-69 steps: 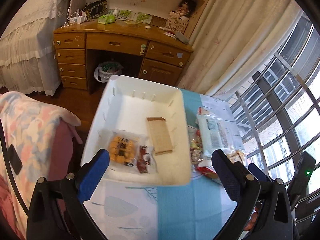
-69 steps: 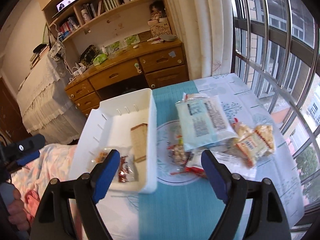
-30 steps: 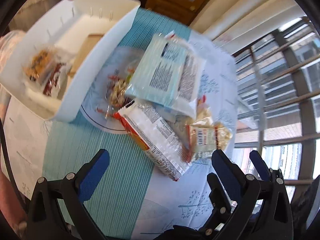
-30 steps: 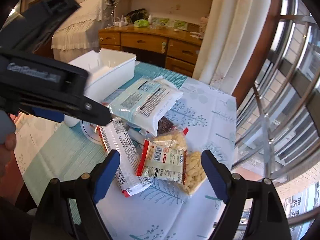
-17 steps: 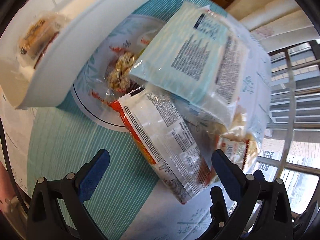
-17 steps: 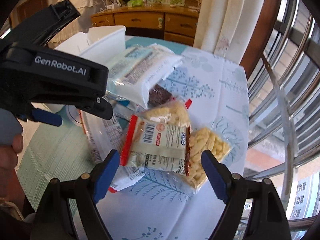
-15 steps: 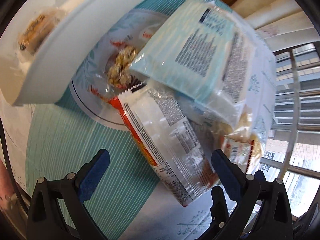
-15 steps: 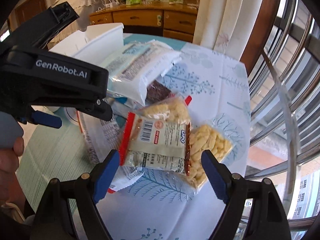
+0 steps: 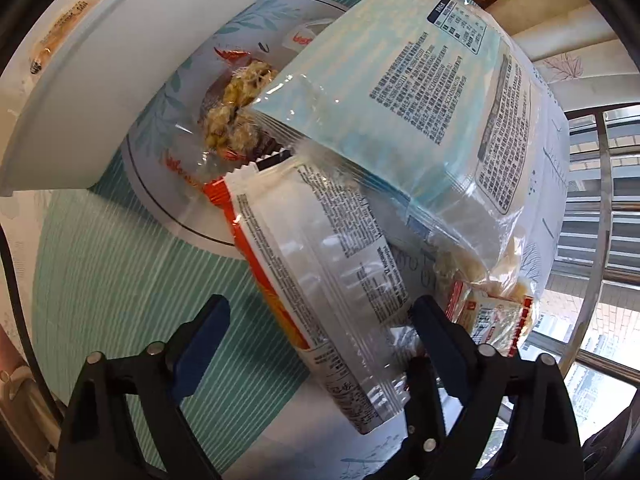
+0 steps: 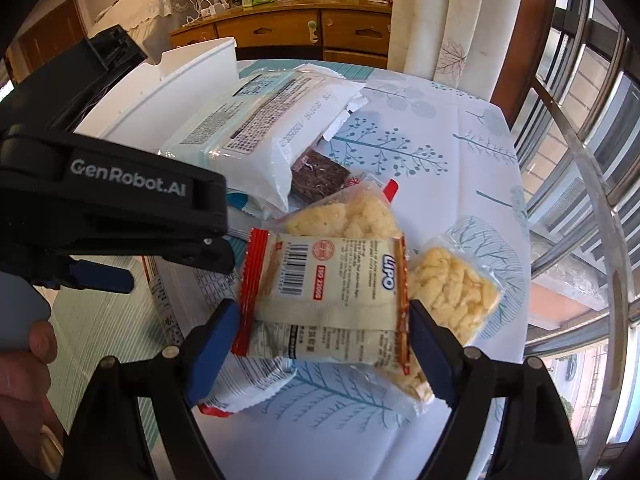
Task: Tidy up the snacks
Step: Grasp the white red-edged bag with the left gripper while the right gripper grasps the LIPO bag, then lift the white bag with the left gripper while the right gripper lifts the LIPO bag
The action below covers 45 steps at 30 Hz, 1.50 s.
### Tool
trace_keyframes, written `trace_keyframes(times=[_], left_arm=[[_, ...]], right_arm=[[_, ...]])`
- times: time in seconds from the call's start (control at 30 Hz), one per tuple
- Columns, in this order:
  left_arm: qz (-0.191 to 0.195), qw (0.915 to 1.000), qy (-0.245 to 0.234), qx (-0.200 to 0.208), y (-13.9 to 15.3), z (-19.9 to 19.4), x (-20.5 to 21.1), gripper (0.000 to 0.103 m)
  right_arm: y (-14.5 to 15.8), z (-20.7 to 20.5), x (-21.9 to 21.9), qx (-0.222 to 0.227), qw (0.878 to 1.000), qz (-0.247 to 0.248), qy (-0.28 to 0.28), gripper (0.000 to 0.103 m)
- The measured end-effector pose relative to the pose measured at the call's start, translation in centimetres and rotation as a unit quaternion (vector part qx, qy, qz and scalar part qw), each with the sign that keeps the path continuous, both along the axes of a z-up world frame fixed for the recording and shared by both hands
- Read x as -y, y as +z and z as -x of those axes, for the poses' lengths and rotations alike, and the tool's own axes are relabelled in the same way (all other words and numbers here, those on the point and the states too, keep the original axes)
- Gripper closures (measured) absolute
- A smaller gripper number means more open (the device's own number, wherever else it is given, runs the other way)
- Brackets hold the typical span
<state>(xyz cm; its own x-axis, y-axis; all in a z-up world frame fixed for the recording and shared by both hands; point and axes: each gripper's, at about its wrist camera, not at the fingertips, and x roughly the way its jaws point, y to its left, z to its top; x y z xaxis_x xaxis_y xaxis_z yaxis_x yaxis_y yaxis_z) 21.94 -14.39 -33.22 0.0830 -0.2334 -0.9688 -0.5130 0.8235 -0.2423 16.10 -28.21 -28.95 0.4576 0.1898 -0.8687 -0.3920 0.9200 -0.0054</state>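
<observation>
Left tool (image 9: 316, 340): jaws apart, straddling the near end of the orange-edged packet (image 9: 320, 280), which lies on the tabletop (image 9: 120, 264) partly under the pale blue packet (image 9: 400, 100), beside the white bin (image 9: 80, 92). Right tool (image 10: 324, 336): jaws apart, either side of the red-edged cracker packet (image 10: 324, 280) atop the snack pile; contact cannot be confirmed.

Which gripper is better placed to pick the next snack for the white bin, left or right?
Right, probably. The right gripper is open with the Lipo packet squarely between its fingers. The left gripper is open too, but only over the end of the long packet.
</observation>
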Motion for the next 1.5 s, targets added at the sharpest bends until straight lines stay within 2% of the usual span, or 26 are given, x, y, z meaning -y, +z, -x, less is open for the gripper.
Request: trace_keyframes(times=[0.17, 0.23, 0.37, 0.43, 0.5, 0.7, 1.0, 1.27, 1.5], left_arm=[[0.02, 0.9997, 0.002, 0.016, -0.3, -0.4, 0.4, 0.028], [0.019, 0.9996, 0.003, 0.019, -0.2, -0.5, 0.6, 0.029], [0.03, 0.9991, 0.017, 0.023, -0.3, -0.2, 0.4, 0.033], [0.033, 0.9991, 0.019, 0.018, -0.3, 0.0, 0.2, 0.041], [0.039, 0.9989, 0.018, 0.019, -0.2, 0.1, -0.1, 0.044], [0.037, 0.9992, 0.013, 0.006, 0.3, 1.9, -1.3, 0.048], [0.021, 0.999, -0.01, -0.038, 1.2, 5.2, -2.8, 0.05], [-0.009, 0.9964, -0.079, -0.03, 5.3, 7.7, -5.0, 0.051], [-0.038, 0.9868, -0.157, 0.011, 11.4, 7.5, -6.2, 0.051]], right_arm=[[0.1, -0.1, 0.2, -0.001, 1.0, -0.007, -0.009, 0.025], [0.2, -0.1, 0.3, 0.0, 1.0, -0.01, -0.01, 0.032], [0.3, 0.0, 0.3, -0.001, 1.0, -0.012, -0.013, 0.035], [0.3, 0.0, 0.3, -0.002, 1.0, -0.011, -0.015, 0.037], [0.4, 0.0, 0.4, -0.003, 1.0, -0.009, -0.019, 0.04], [0.6, 0.1, 0.6, -0.012, 0.999, -0.014, -0.027, 0.044], [2.2, 1.0, 0.3, -0.009, 0.999, -0.022, -0.034, 0.045], [4.2, 2.6, -1.4, 0.003, 0.999, -0.036, -0.019, 0.045], [6.0, 4.1, -3.7, 0.014, 0.998, -0.05, -0.021, 0.045]])
